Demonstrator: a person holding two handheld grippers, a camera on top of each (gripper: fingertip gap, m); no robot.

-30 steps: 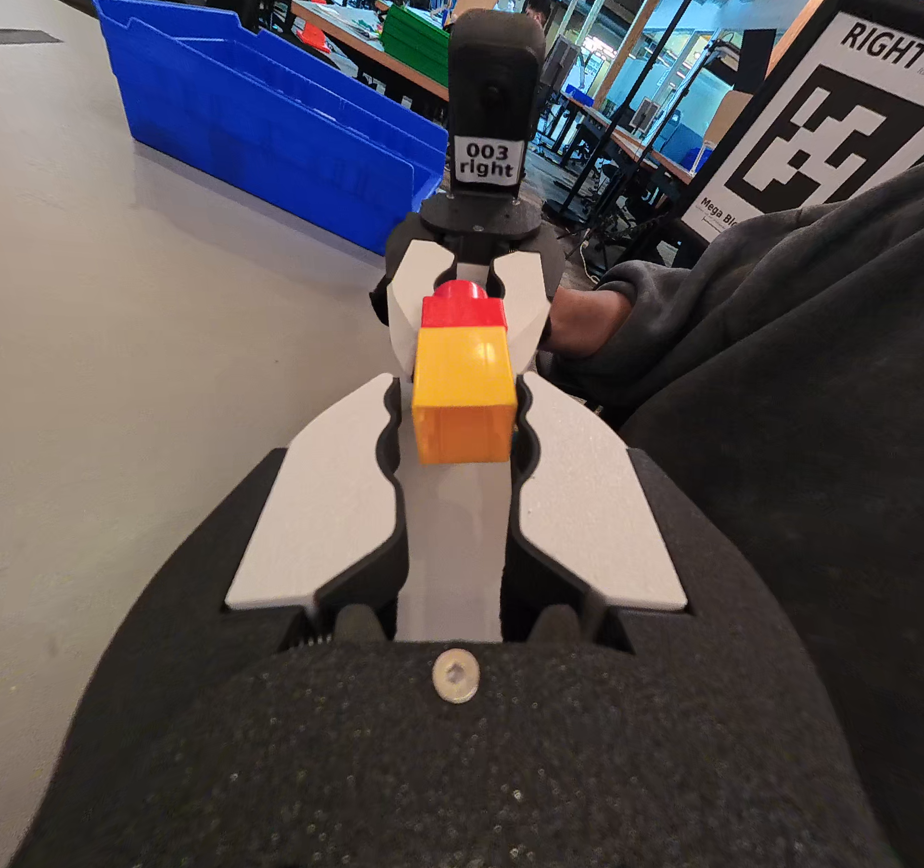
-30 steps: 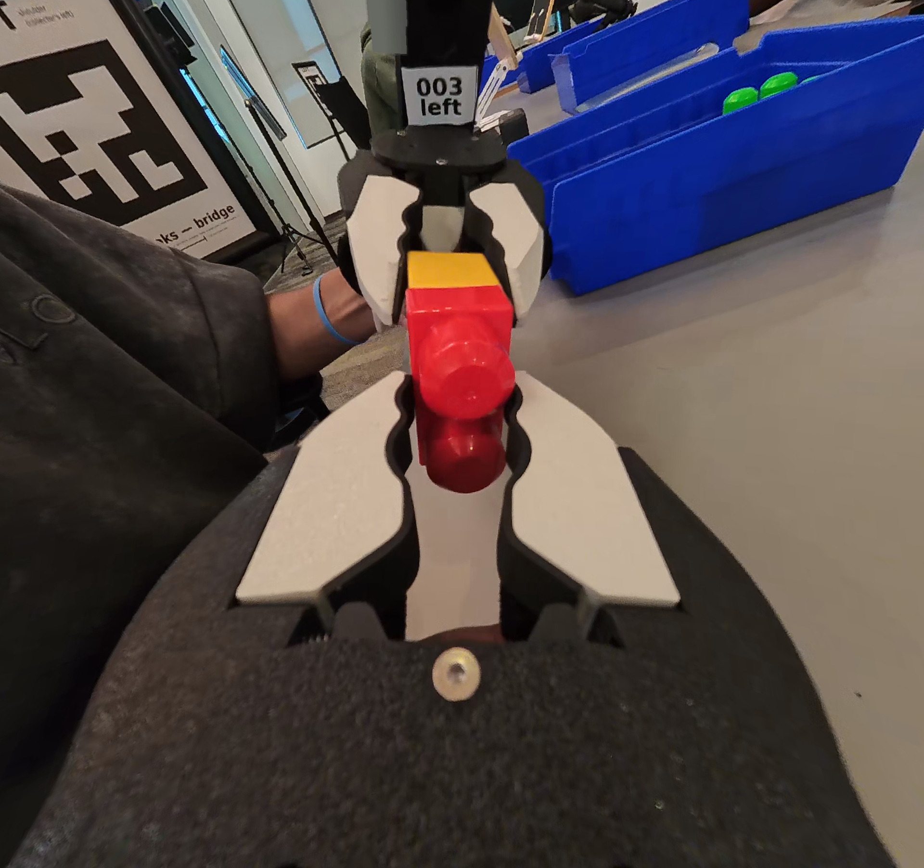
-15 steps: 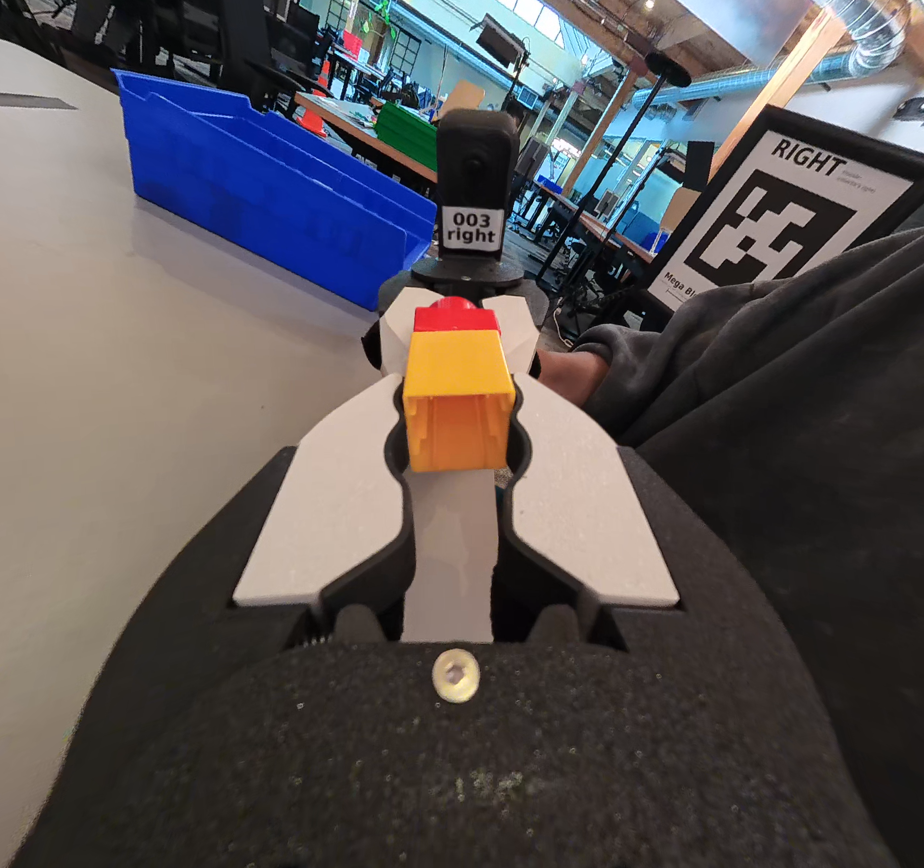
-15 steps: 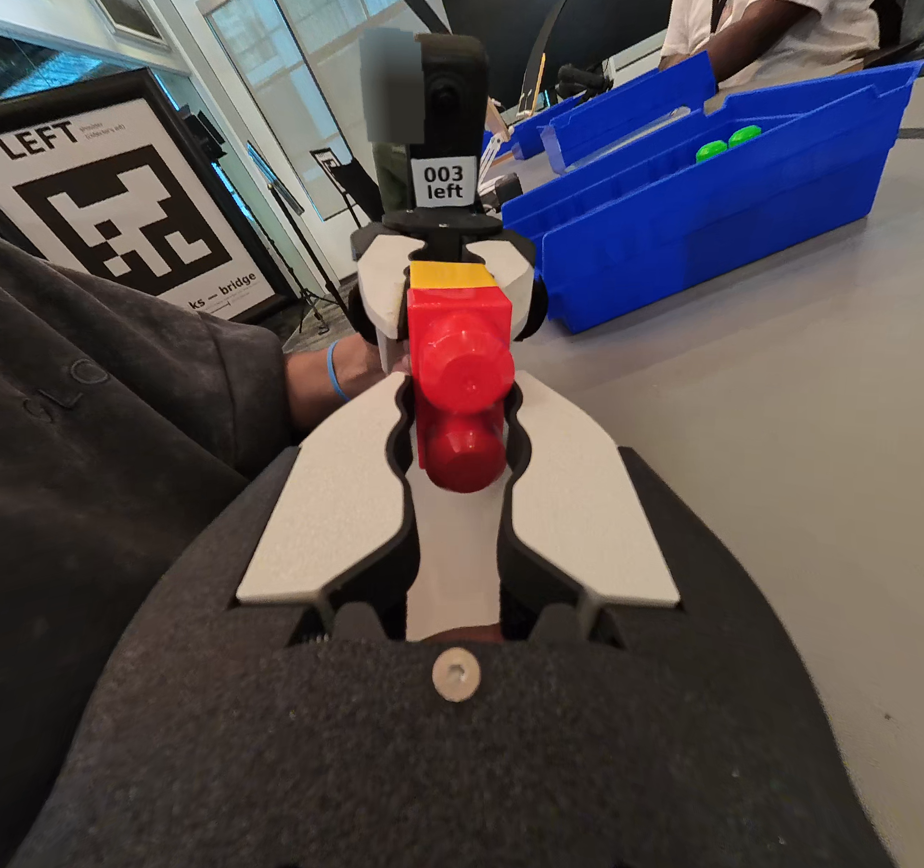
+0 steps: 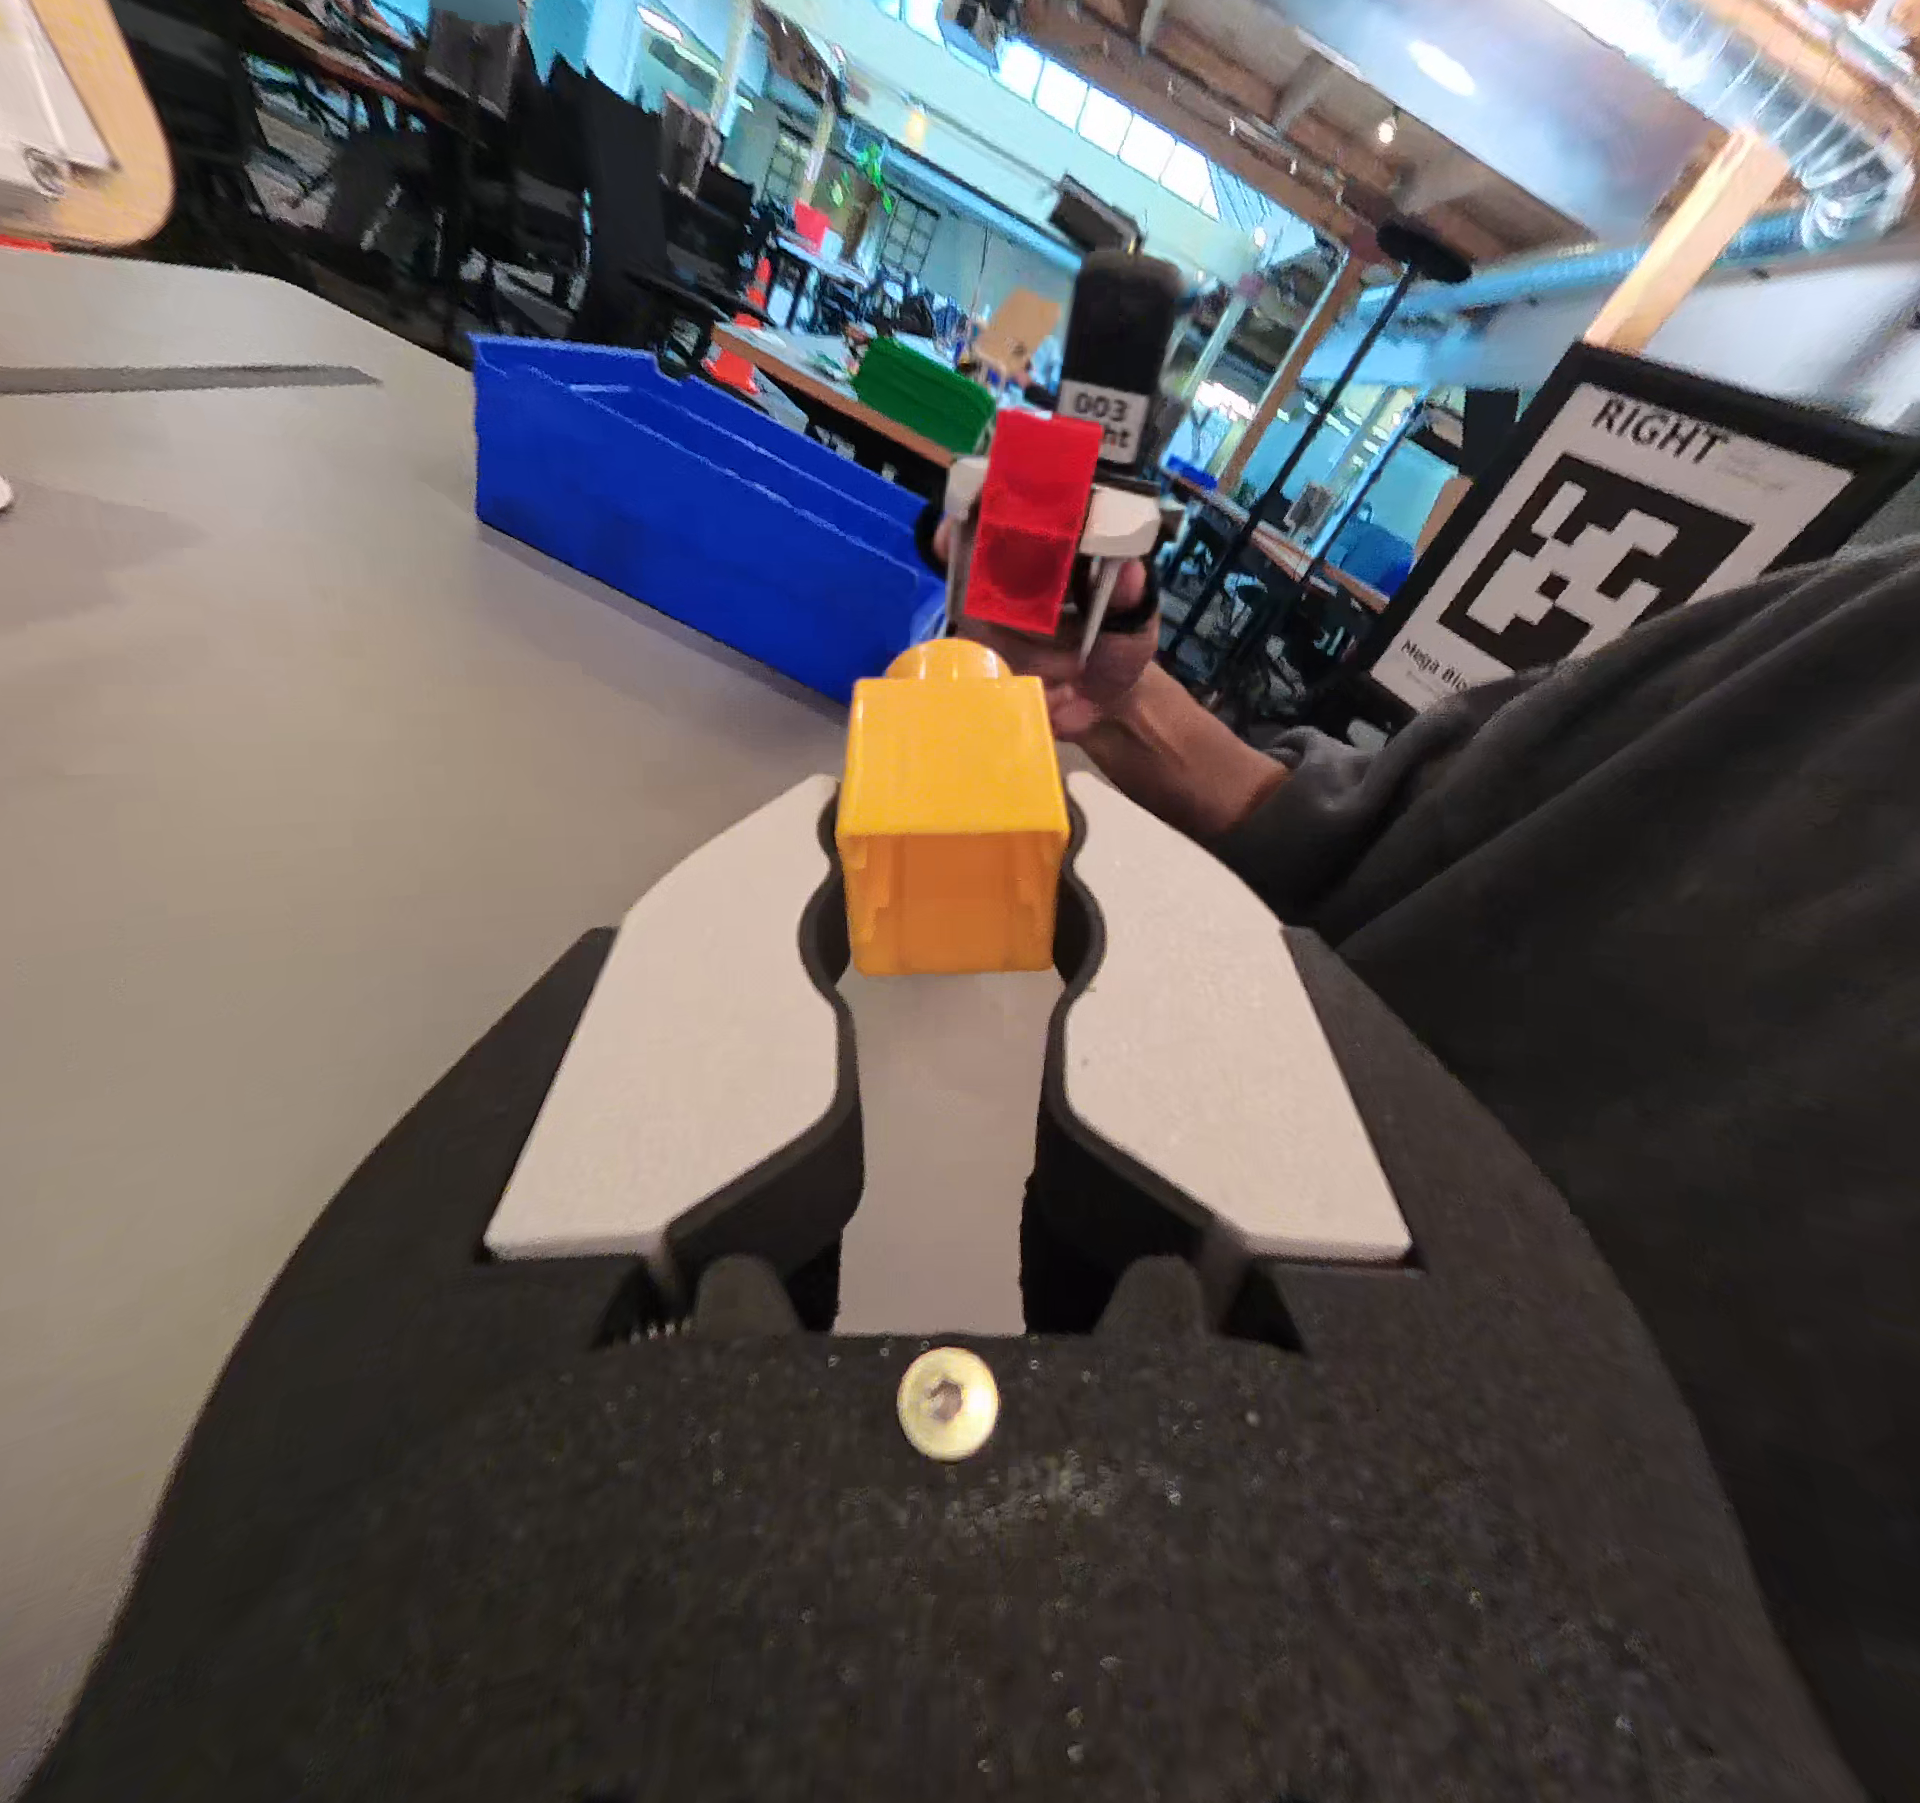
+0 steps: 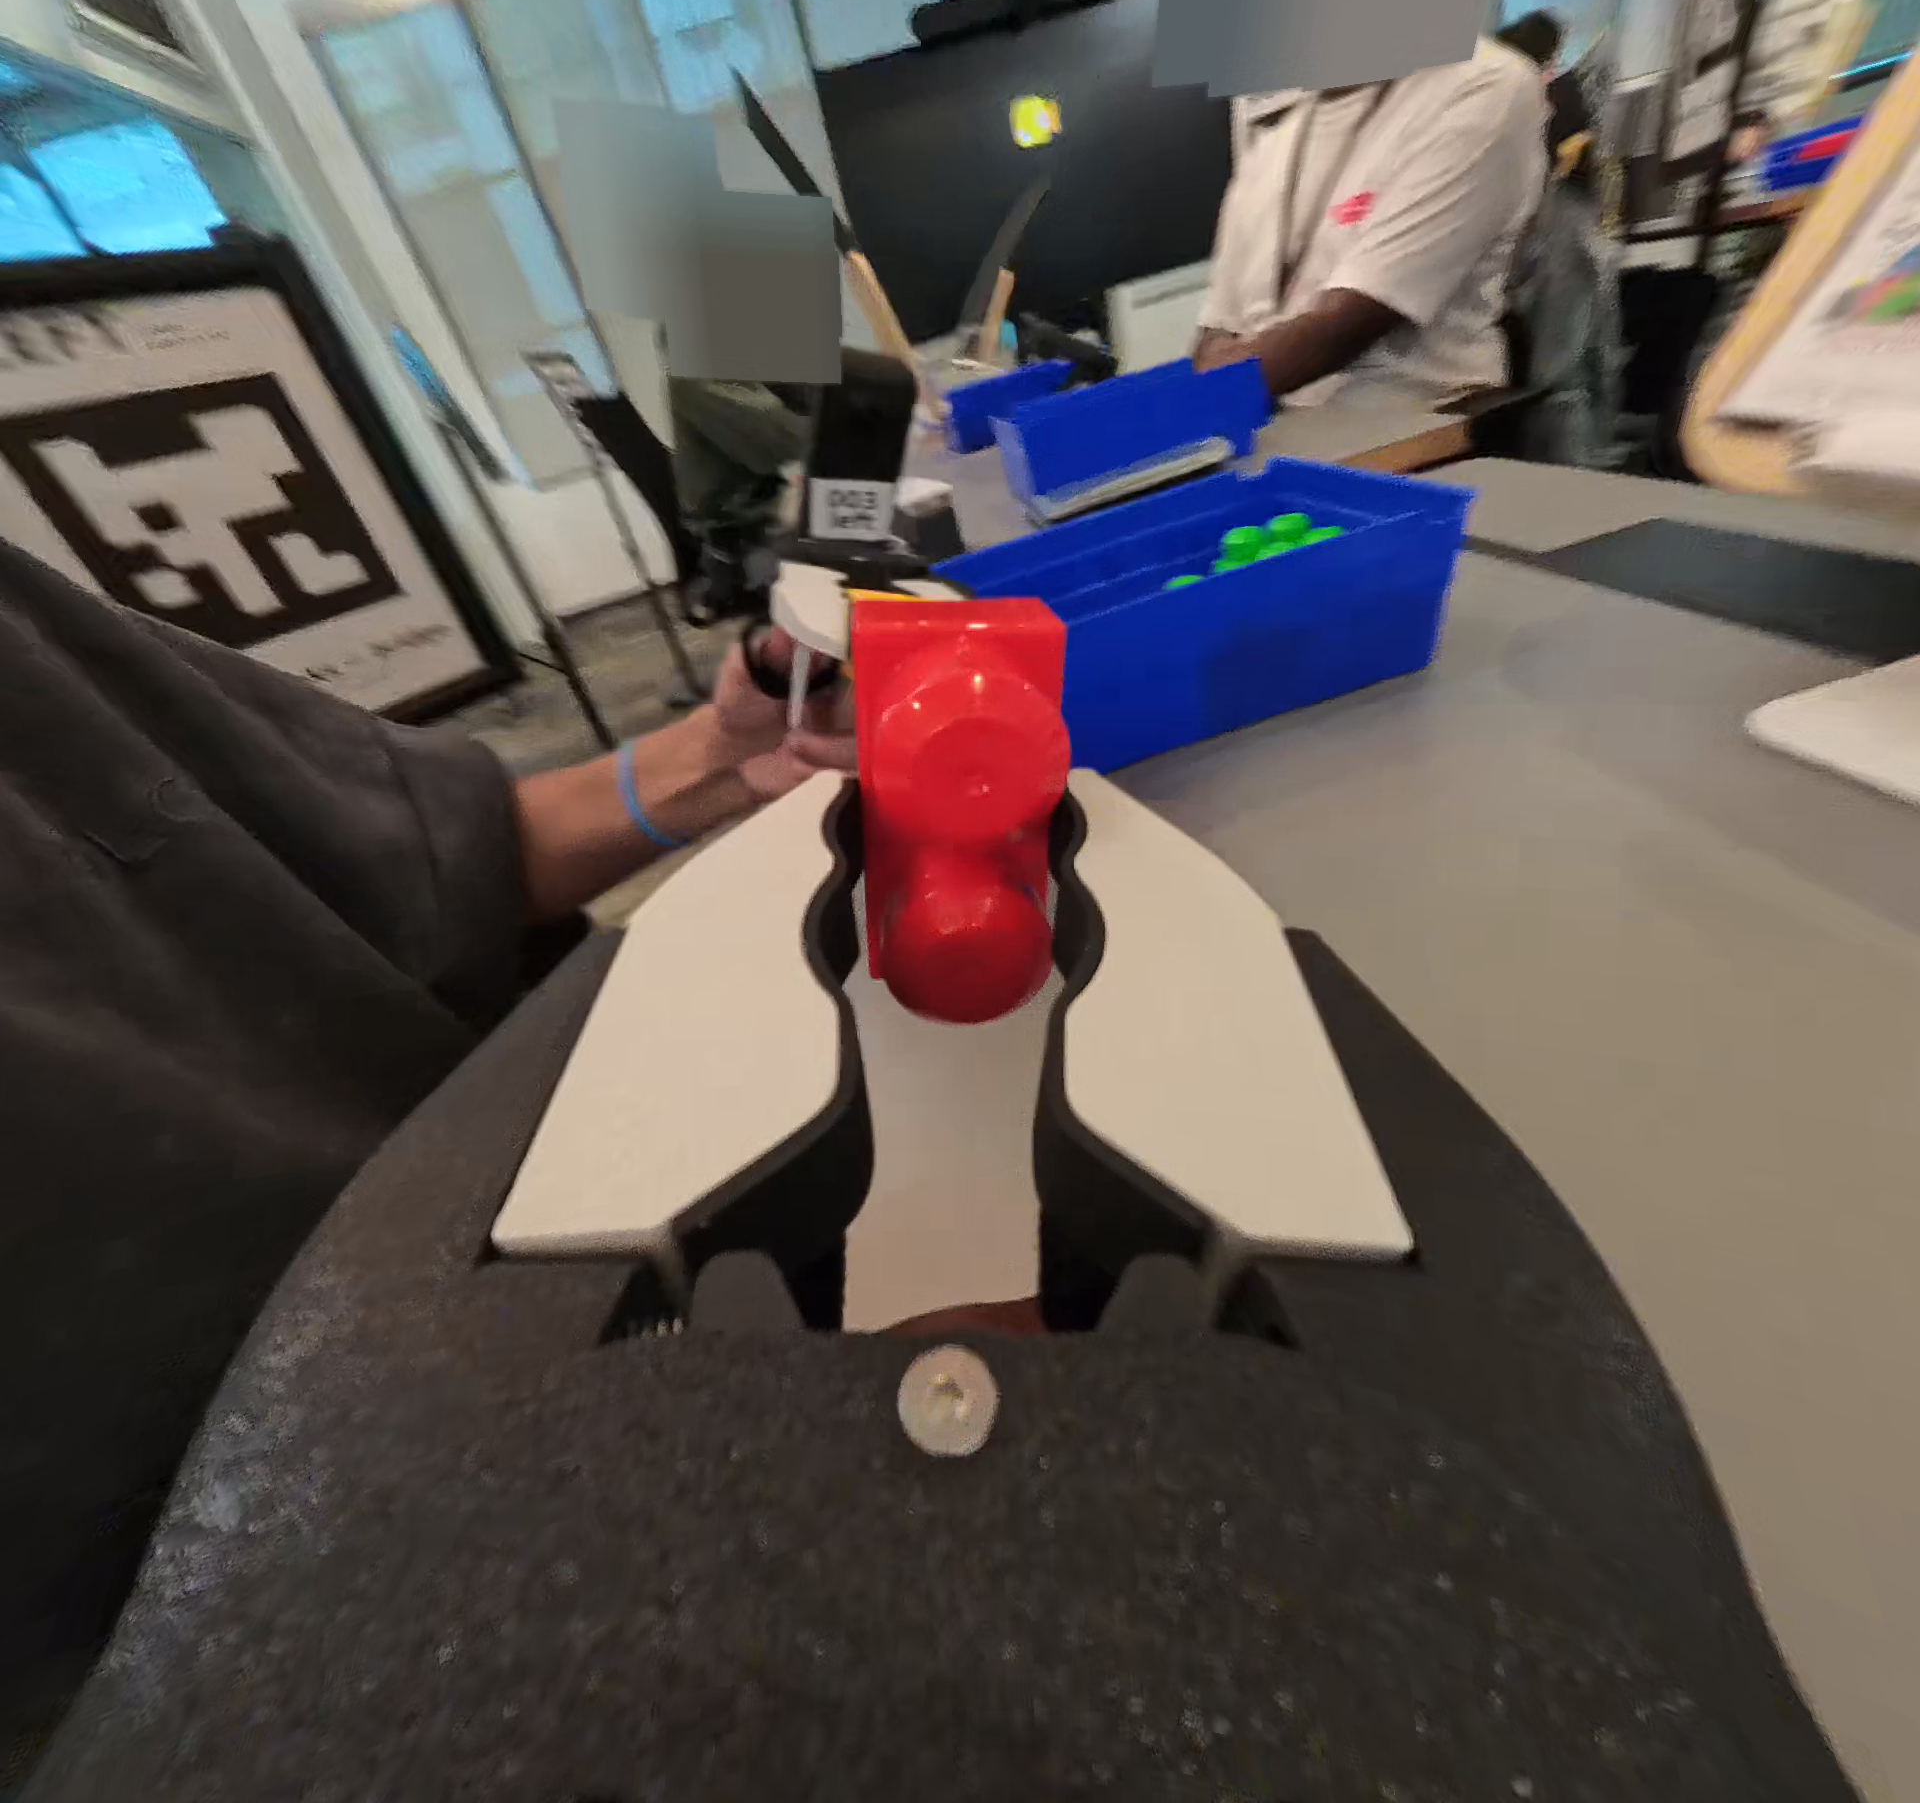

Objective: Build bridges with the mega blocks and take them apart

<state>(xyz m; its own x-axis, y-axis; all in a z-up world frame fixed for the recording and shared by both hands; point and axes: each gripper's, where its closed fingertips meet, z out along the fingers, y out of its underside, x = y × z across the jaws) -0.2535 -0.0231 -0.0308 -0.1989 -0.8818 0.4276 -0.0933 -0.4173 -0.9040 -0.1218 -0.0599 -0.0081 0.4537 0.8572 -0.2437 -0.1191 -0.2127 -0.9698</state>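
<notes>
Your left gripper (image 5: pixel 951 880) has pale grey fingers on a speckled black body, with a yellow block (image 5: pixel 951 818) mid-frame. The right gripper (image 6: pixel 961 896) looks the same but holds a glossy red block (image 6: pixel 961 797). You've got a bright blue bin (image 6: pixel 1247 631) at centre right with green blocks (image 6: pixel 1262 543) inside, a light grey table (image 5: pixel 260 818), and a black-and-white checker-pattern sign (image 5: pixel 1600 558) at upper right.

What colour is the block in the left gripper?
Yellow. The yellow block sits between the left gripper's fingers, clearest in the left wrist view.
</notes>
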